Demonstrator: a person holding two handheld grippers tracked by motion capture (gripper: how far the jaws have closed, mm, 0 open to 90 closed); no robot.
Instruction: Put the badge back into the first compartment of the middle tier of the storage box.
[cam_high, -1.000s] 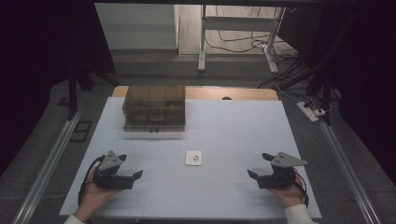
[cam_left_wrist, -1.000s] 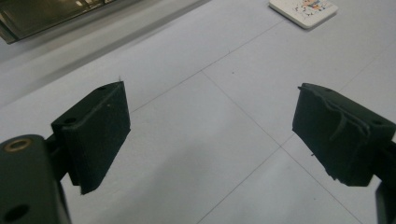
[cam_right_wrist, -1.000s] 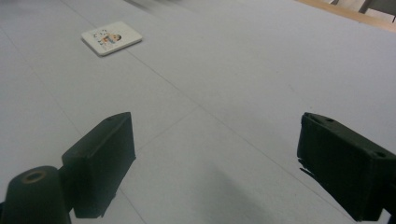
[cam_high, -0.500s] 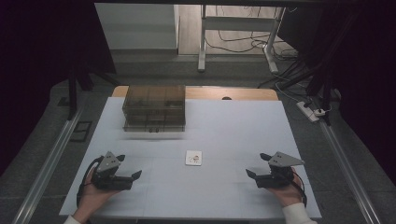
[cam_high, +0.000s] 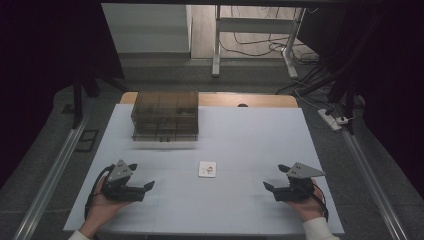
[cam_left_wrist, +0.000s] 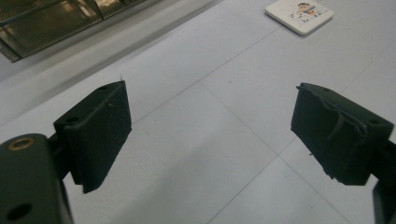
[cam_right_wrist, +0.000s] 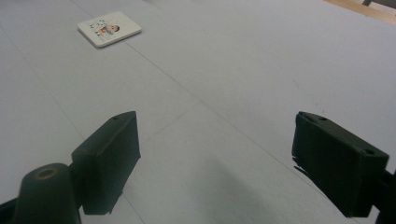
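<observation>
A: Since both grippers rest low at the near edge of the worktop (cam_high: 240, 135), why are they set so far to either side?

B: It looks like a ready stance. The left gripper (cam_high: 142, 189) and the right gripper (cam_high: 271, 188) both point inward at the small white tile (cam_high: 207, 168), which lies flat between them, apart from each.

A: And the jaws?

B: Spread wide on both, with nothing between them but bare surface. That suits a thin, flat piece that must be taken by its edges.

A: The smoky drawer box (cam_high: 165, 115)?

B: Farther back, left of centre, well apart from the tile. Probably its destination, though that's my guess.
</observation>
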